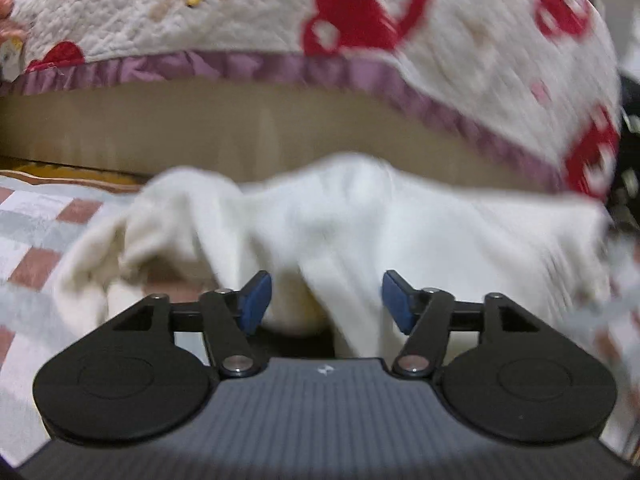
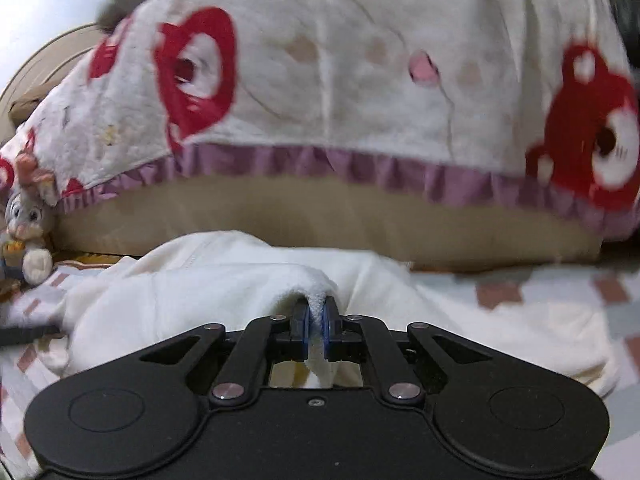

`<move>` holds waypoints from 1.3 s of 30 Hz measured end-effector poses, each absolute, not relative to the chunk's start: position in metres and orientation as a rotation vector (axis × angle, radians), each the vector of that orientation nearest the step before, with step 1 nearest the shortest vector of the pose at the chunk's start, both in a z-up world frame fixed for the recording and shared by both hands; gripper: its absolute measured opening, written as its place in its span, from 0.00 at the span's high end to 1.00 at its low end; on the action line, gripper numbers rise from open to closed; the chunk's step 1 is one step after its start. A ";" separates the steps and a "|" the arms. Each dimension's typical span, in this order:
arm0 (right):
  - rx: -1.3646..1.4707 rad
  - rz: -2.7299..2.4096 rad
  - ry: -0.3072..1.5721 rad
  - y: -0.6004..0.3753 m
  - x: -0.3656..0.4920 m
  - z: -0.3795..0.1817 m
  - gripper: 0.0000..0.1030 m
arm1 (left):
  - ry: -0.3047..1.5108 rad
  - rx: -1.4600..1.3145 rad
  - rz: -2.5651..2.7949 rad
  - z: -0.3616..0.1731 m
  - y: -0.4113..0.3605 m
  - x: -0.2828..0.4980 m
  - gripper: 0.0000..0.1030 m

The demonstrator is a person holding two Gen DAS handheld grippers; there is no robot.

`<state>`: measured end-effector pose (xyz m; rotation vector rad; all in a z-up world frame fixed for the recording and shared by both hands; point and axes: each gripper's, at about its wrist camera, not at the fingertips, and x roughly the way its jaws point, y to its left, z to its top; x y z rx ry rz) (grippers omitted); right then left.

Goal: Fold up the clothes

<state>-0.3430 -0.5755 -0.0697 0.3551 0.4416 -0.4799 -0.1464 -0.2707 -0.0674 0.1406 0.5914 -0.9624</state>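
Observation:
A white garment [image 1: 340, 216] lies crumpled on a checked bed sheet [image 1: 36, 232]. My left gripper [image 1: 324, 300] is open, its blue pads [image 1: 254, 304] wide apart, with a fold of the white cloth hanging between them and untouched by either pad. In the right wrist view the same white garment [image 2: 240, 280] spreads across the sheet, and my right gripper [image 2: 316, 320] is shut on a raised ridge of its fabric, which shows pinched between the blue pads [image 2: 306, 328]. The view is blurred.
A white blanket with red bear prints and a purple frill [image 2: 340, 80] drapes over a tan headboard or box [image 2: 320, 220] just beyond the garment. A small grey plush rabbit [image 2: 26, 232] sits at the left. The checked sheet [image 2: 540, 300] extends to the right.

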 end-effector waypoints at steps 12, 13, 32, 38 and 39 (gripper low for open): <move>0.718 -0.121 0.342 -0.576 -0.347 -0.063 0.92 | 0.443 0.289 -1.173 -0.102 -0.340 -0.233 0.34; 0.729 -0.080 0.344 -0.572 -0.347 -0.060 0.92 | 0.408 0.233 -1.153 -0.093 -0.343 -0.236 0.34; 0.690 0.027 0.319 -0.530 -0.351 -0.034 0.92 | 0.470 0.020 -1.101 -0.074 -0.331 -0.255 0.13; 0.487 -0.111 0.361 -0.517 -0.352 -0.024 0.92 | 0.441 -0.018 -0.866 -0.074 -0.325 -0.210 0.50; 0.431 -0.154 0.381 -0.513 -0.350 -0.024 0.92 | 0.435 -0.018 -0.870 -0.071 -0.325 -0.203 0.59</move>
